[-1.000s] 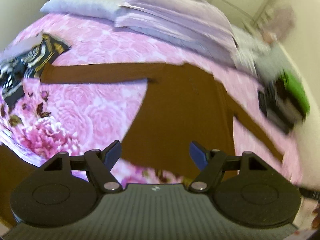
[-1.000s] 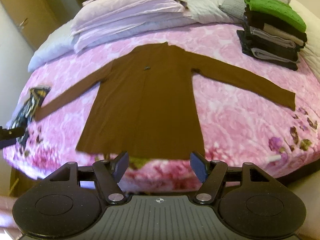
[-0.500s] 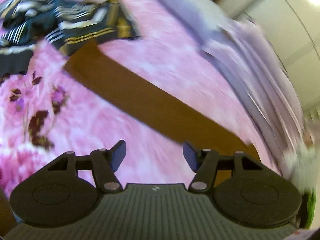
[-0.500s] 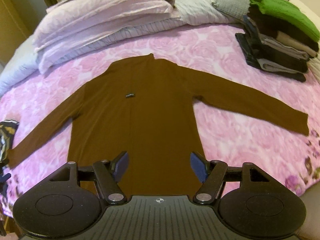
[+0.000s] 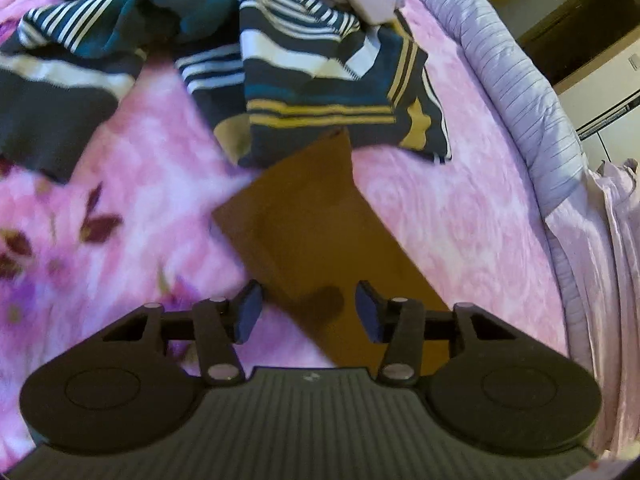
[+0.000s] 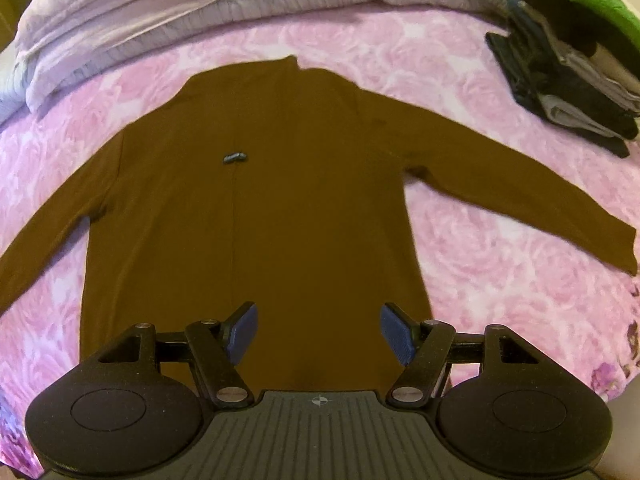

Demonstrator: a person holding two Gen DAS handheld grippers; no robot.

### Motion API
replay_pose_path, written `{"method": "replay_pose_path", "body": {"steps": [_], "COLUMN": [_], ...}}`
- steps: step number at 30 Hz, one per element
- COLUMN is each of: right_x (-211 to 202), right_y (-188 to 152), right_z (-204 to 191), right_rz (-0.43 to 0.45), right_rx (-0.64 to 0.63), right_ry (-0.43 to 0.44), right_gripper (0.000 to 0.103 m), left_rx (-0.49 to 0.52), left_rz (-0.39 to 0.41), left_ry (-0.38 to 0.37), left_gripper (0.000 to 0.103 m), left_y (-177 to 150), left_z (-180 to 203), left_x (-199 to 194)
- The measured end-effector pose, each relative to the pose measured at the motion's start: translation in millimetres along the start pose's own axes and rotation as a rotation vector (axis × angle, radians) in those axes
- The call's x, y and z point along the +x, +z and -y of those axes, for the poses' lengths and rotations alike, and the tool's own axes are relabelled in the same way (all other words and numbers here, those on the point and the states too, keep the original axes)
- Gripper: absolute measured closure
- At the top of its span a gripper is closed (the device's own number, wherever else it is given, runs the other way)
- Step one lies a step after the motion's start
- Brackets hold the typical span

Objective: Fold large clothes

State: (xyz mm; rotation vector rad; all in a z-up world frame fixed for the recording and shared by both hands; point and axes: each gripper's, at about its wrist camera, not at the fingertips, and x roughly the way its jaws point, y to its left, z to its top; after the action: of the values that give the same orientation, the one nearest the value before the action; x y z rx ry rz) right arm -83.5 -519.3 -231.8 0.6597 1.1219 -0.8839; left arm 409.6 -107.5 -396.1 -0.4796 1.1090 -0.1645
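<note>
A brown long-sleeved top [image 6: 280, 208] lies flat on the pink floral bedspread [image 6: 480, 248], both sleeves spread out. My right gripper [image 6: 316, 330] hangs over its lower body, jaws wide open, nothing between them. In the left wrist view the end of one brown sleeve [image 5: 304, 232] runs toward the camera. My left gripper [image 5: 306, 312] is low over that sleeve with its jaws closing; the sleeve lies between the blue pads [image 5: 248, 312] but they do not press on it.
A crumpled dark striped garment [image 5: 280, 80] lies just past the sleeve's cuff. Folded lilac bedding [image 6: 180, 20] lines the far side of the bed. A stack of folded clothes with a green one on top [image 6: 576, 52] sits at the far right.
My left gripper has swung from over the top's body to its sleeve end, dropped close to it, and narrowed its jaws. My right gripper has come nearer and lower over the top.
</note>
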Motion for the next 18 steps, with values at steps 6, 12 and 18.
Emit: {"method": "replay_pose_path", "body": {"steps": [6, 12, 18], "right_x": [13.8, 22.0, 24.5], "right_y": [5.5, 16.2, 22.4], "right_z": [1.1, 28.6, 81.1], "right_rz": [0.003, 0.032, 0.064], "right_rx": [-0.024, 0.002, 0.074], "right_ry": [0.005, 0.016, 0.016], "right_gripper": [0.038, 0.038, 0.038], "left_rx": [0.037, 0.266, 0.56], "left_rz": [0.041, 0.139, 0.092], "left_ry": [0.01, -0.224, -0.663], "left_gripper": [0.102, 0.102, 0.102], "left_y": [-0.7, -26.7, -147.2], "left_z": [15.8, 120.6, 279.8], "left_x": [-10.5, -73.0, -136.4]}}
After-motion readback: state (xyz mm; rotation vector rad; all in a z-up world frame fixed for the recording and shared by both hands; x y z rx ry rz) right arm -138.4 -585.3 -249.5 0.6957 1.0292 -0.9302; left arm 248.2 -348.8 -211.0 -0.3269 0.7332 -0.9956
